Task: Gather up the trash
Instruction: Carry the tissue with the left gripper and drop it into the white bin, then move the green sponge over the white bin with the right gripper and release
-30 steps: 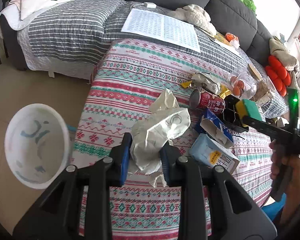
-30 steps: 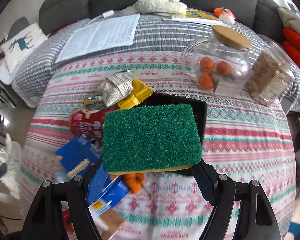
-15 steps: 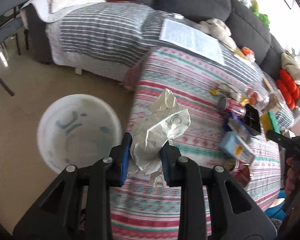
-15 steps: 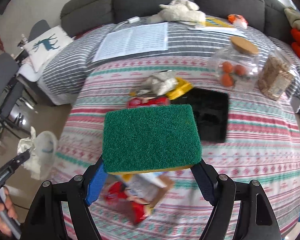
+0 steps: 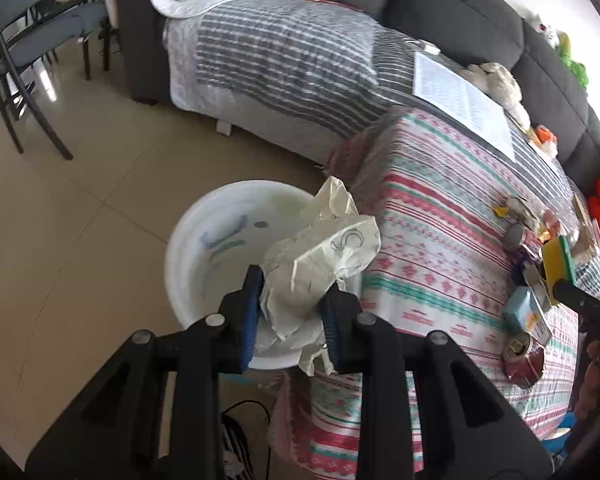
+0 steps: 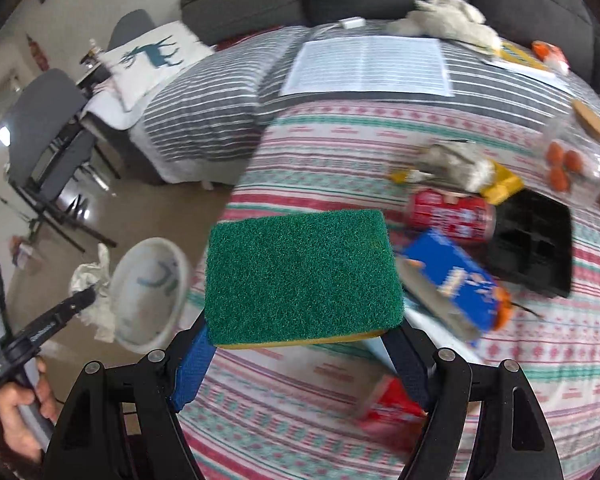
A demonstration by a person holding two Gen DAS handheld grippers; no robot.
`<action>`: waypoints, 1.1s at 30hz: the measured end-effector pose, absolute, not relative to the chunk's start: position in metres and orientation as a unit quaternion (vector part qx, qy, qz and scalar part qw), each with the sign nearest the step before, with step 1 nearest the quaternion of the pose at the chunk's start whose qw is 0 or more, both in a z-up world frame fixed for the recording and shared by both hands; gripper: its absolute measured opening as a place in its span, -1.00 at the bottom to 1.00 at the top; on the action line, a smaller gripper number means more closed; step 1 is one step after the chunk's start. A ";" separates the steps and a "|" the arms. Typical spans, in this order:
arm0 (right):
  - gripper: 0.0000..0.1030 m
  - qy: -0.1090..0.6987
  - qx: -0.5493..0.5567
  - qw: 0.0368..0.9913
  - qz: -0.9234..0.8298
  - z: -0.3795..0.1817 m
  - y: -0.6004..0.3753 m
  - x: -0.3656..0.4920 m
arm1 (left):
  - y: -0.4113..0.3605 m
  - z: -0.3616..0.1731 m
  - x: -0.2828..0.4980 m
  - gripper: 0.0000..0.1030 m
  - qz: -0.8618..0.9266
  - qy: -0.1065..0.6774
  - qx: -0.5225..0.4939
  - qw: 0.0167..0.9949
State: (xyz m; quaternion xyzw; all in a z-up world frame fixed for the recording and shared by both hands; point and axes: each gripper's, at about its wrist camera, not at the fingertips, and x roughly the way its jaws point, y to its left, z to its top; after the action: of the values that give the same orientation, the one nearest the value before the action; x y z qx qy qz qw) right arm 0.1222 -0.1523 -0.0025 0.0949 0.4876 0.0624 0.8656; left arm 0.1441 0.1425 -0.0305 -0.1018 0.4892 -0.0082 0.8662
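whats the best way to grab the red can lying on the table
Take the red can across the middle of its round body, coming from above with the tool's fingers either side of its long axis. It lies on its side on the table, with the black tray at one end, so an end-on grip looks crowded.

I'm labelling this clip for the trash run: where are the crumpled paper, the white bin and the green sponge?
crumpled paper (image 5: pixel 320 264): left wrist view, middle of the wad.
white bin (image 5: pixel 188 240): left wrist view, left inner wall.
green sponge (image 6: pixel 300 268): right wrist view, centre of the green scouring face.
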 end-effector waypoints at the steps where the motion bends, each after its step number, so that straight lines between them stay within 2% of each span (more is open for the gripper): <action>1: 0.56 0.488 0.093 0.865 0.068 -0.003 -0.145 0.126 | 0.144 -0.032 0.146 -0.41 -0.006 0.490 -0.099 0.866; 5: 0.56 0.493 0.091 0.861 0.086 -0.011 -0.115 0.139 | 0.150 -0.041 0.154 -0.41 0.013 0.494 -0.066 0.867; 9: 0.56 0.500 0.092 0.855 0.102 -0.022 -0.088 0.153 | 0.162 -0.050 0.163 -0.37 0.019 0.487 -0.081 0.869; 10: 0.56 0.502 0.092 0.854 0.106 -0.025 -0.081 0.156 | 0.166 -0.051 0.165 -0.30 0.022 0.480 -0.083 0.873; 12: 0.56 0.504 0.094 0.851 0.113 -0.029 -0.071 0.160 | 0.170 -0.054 0.168 0.08 0.027 0.483 -0.081 0.871; 13: 0.57 0.506 0.093 0.850 0.118 -0.031 -0.066 0.162 | 0.172 -0.055 0.169 0.38 0.035 0.485 -0.081 0.870; 14: 0.57 0.506 0.092 0.849 0.120 -0.033 -0.061 0.163 | 0.174 -0.055 0.168 0.51 0.043 0.485 -0.080 0.870; 21: 0.57 0.511 0.080 0.846 0.128 -0.042 -0.038 0.170 | 0.198 -0.050 0.155 0.69 0.100 0.494 -0.073 0.861; 25: 0.58 0.516 0.075 0.842 0.135 -0.050 -0.023 0.176 | 0.217 -0.049 0.142 0.92 0.144 0.496 -0.052 0.855; 33: 0.60 0.524 0.066 0.833 0.162 -0.073 0.020 0.186 | 0.242 -0.052 0.123 0.93 0.178 0.510 -0.027 0.841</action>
State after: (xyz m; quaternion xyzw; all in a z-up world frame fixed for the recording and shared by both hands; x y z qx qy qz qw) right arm 0.1857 0.0202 -0.0729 0.0664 0.5243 0.1623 0.8333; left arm 0.1227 0.2417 -0.0516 -0.0273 0.5102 0.1782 0.8409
